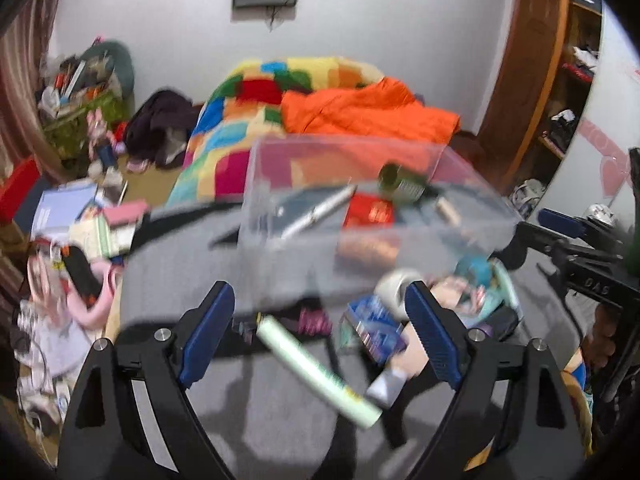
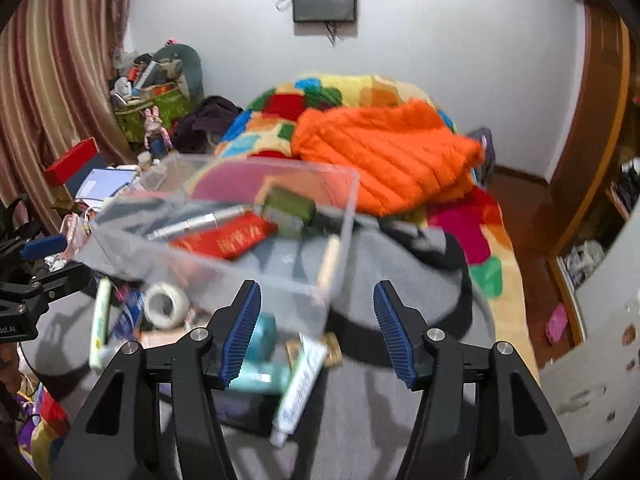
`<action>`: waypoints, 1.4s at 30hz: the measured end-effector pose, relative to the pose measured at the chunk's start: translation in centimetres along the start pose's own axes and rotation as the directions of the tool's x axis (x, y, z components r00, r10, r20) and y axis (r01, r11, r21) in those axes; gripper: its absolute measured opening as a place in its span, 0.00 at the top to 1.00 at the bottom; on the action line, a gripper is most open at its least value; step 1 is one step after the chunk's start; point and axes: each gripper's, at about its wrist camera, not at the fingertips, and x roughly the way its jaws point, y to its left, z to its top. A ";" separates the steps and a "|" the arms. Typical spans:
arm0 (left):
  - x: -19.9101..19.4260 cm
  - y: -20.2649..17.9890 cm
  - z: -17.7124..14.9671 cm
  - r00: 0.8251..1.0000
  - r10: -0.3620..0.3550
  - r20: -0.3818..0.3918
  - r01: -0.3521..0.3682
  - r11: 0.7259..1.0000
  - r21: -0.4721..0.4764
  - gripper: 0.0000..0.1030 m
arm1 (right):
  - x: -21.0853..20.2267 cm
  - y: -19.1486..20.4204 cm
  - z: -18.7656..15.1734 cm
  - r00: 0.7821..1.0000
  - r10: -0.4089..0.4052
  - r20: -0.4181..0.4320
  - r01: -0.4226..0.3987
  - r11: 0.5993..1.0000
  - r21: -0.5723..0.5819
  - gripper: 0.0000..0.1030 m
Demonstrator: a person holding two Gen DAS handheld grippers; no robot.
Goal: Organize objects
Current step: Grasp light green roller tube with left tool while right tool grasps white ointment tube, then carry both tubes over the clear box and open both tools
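Observation:
A clear plastic box (image 1: 360, 216) (image 2: 224, 232) stands on a grey cloth on the bed. It holds a silver pen (image 1: 320, 210), a red booklet (image 1: 370, 210) (image 2: 228, 240) and a green item (image 1: 400, 184). In front of it lie a pale green tube (image 1: 316, 372) (image 2: 100, 316), a tape roll (image 1: 394, 288) (image 2: 166, 304), a blue packet (image 1: 374, 330), a white toothpaste tube (image 2: 300, 384) and a teal bottle (image 2: 264, 356). My left gripper (image 1: 320, 336) is open above the green tube. My right gripper (image 2: 318, 332) is open above the toothpaste tube. Both are empty.
An orange jacket (image 2: 384, 160) lies on a multicoloured blanket (image 1: 240, 128) behind the box. A cluttered floor and table with books and bags (image 1: 80, 208) is to the left. A wooden shelf unit (image 1: 560, 80) stands to the right. The right gripper shows in the left wrist view (image 1: 580, 248).

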 end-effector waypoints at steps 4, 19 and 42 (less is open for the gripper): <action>1.2 0.6 -2.3 0.998 -0.005 -0.061 0.004 1.000 -0.021 0.15 | 1.3 -0.9 -2.1 0.998 0.012 -0.066 -0.008 0.998 0.056 0.47; 1.7 0.6 -6.7 0.993 0.099 -0.068 -0.101 0.994 -0.031 0.45 | 2.9 -1.4 -5.8 0.987 0.045 -0.157 -0.032 0.996 0.082 0.83; 0.3 1.7 -6.5 0.997 0.076 -0.016 -0.076 0.996 -0.036 0.86 | -0.9 -2.5 -5.3 0.998 0.035 -0.058 -0.028 0.992 0.120 0.85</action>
